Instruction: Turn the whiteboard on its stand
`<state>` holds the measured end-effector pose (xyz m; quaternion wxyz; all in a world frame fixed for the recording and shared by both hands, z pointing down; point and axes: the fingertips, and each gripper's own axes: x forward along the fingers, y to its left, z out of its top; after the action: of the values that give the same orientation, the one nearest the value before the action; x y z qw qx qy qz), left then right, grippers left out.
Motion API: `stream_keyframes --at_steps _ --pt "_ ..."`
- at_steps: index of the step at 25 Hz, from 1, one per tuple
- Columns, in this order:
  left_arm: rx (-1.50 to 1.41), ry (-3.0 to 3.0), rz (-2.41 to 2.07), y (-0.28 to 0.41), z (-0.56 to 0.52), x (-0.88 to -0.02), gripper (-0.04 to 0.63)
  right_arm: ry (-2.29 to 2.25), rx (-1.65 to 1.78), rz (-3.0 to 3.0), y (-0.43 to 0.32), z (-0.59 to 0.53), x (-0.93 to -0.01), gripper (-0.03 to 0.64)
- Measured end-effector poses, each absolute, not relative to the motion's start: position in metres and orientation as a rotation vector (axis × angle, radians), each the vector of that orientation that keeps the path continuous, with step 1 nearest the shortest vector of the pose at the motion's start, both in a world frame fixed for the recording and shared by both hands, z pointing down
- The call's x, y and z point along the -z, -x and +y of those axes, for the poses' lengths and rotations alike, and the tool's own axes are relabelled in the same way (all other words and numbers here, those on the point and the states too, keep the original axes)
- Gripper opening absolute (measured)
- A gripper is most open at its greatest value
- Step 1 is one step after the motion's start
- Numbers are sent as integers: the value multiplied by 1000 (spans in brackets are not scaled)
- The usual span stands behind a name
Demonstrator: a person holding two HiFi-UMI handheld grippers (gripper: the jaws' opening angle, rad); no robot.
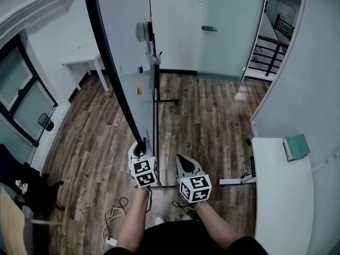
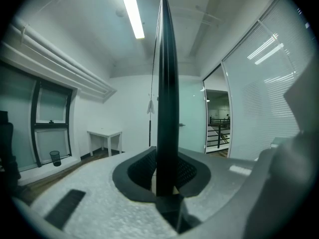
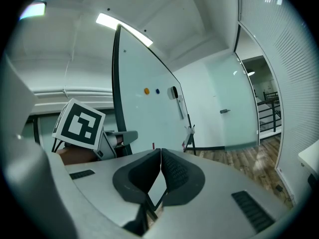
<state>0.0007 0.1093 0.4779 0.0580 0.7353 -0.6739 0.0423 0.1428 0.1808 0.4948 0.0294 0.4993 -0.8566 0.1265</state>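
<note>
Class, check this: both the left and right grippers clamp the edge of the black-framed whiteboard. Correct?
No. Only the left gripper clamps the edge of the black-framed whiteboard; the right gripper is shut on nothing, beside it, as the right gripper view shows.

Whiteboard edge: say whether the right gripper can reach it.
Probably yes: the shut right gripper sits beside the left gripper clamping the whiteboard edge, nothing between; its jaws must open first.

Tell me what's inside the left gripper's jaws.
The white whiteboard's black frame edge stands upright there, with the left gripper clamped on it. The board's face is unseen, edge-on.
</note>
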Motion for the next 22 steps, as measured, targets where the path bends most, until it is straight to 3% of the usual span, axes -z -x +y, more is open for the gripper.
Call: stream_keyframes --at_steps 15,22 --pt "-102 -2254 -2002 -5 130 -468 71 -1522 -376 -2640 -144 190 -485 14" --pt "-18 -2291 -1970 -1 160 -451 124 -1511 -359 -2644 -142 193 -480 14"
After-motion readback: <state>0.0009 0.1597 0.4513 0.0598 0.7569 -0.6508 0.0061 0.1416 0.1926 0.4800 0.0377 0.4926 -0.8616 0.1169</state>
